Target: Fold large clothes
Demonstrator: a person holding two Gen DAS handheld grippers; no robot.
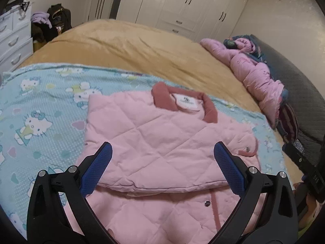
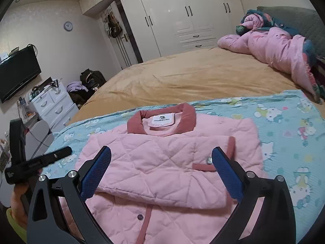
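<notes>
jacket: a pink quilted jacket (image 1: 162, 142) with a darker pink collar (image 1: 160, 95) lies on a blue cartoon-print sheet (image 1: 40, 105), sleeves folded across its front, centre of both wrist views.
left gripper: the left gripper (image 1: 162, 156) hovers above the jacket, blue pads (image 1: 97, 170) spread wide, nothing between them.
right gripper: the right gripper (image 2: 161, 158) hangs over the jacket, jaws wide apart and empty.
bed: a tan blanket (image 1: 132, 46) at 12 o'clock; a crumpled pink coat (image 2: 274, 46) at 2 o'clock in the right wrist view.
</notes>
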